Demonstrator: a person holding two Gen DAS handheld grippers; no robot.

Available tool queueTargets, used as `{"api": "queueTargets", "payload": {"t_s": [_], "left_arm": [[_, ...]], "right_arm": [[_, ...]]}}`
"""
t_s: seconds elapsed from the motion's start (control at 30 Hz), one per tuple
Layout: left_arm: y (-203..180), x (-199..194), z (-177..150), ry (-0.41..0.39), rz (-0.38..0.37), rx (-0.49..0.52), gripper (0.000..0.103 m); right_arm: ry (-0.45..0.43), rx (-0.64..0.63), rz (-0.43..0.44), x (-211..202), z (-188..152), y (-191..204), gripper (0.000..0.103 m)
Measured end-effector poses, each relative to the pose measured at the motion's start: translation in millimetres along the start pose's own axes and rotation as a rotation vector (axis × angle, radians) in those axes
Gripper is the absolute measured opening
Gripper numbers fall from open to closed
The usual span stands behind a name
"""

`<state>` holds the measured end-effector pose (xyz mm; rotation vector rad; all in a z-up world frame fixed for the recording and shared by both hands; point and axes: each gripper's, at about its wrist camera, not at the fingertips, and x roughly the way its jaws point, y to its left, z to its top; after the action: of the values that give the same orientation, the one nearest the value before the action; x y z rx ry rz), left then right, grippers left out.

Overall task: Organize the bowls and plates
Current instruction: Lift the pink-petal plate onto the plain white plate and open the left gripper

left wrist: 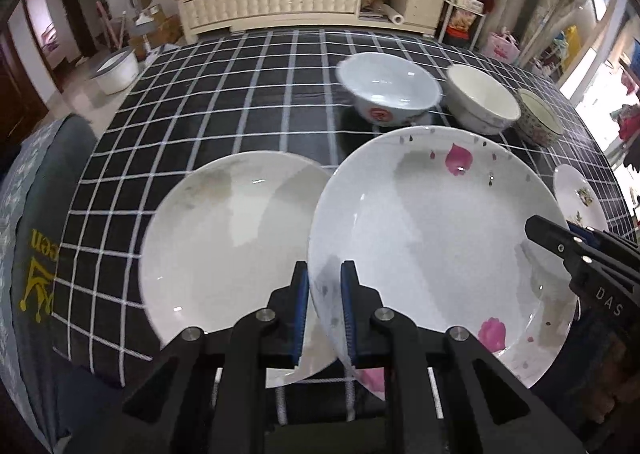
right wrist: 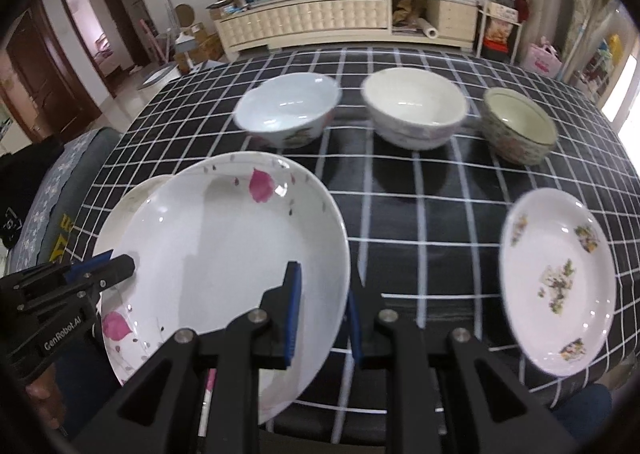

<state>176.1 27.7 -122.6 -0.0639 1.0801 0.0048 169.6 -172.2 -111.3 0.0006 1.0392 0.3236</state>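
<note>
Both tools pinch the petal-print plate: left tool (left wrist: 325, 310) on its left rim, right tool (right wrist: 324, 316) on its right, carrying petal-print plate (left wrist: 432, 234) over the plain plate (left wrist: 224, 238) near the worktop's (left wrist: 224, 102) front edge, likely for stacking.

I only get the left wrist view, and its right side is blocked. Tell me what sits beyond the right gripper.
Observer: A small flowered plate lies flat on the checked cloth, apart from the petal plate.
Operator: Report the right gripper's hold.
Observer: The right gripper has its jaws astride the petal plate's rim, one inside, one outside. I cannot tell whether it pinches.
Operator: Check the last bowl.
Observer: The patterned bowl stands upright, apart from the cream bowl.
</note>
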Motion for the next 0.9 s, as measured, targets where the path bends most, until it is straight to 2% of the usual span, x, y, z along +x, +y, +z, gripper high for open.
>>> {"api": "queueTargets", "payload": {"t_s": [0.37,0.5,0.53,0.57,0.6,0.63,0.67,0.77,0.9], "left_arm": [[63.4,-5.8,-12.7,0.000,0.073,-0.064,0.014],[79.0,-0.3,-12.0,0.012,0.064,-0.100,0.014],[81.5,1.6,-12.6,0.015,0.064,-0.104,0.014],[84.3,3.4,-13.6,0.018,0.063,-0.109,0.009],[87.1,3.6,-14.1,0.012,0.022,-0.115,0.003],[88.9,2.6,-13.0,0.007,-0.031,-0.125,0.002],[90.1,2.4,-10.9,0.003,-0.048,-0.127,0.002],[86.6,3.0,-4.3,-0.015,-0.006,-0.097,0.002],[95.2,6.0,-1.4,-0.007,-0.031,-0.123,0.002]], "right_arm": [[0.022,-0.071,0.049,28.0,10.4,57.3,0.025],[0.022,-0.096,0.056,33.7,17.6,69.9,0.025],[0.017,-0.103,0.068,33.3,17.3,74.4,0.021],[0.023,-0.110,0.078,34.8,18.8,78.1,0.020],[0.037,-0.106,0.093,38.4,19.8,80.5,0.019],[0.049,-0.101,0.100,40.9,20.1,80.9,0.019],[0.062,-0.097,0.098,45.7,20.4,82.6,0.018],[0.058,-0.107,0.099,47.7,21.0,90.0,0.016],[0.051,-0.137,0.078,44.8,21.9,96.6,0.016]]}}
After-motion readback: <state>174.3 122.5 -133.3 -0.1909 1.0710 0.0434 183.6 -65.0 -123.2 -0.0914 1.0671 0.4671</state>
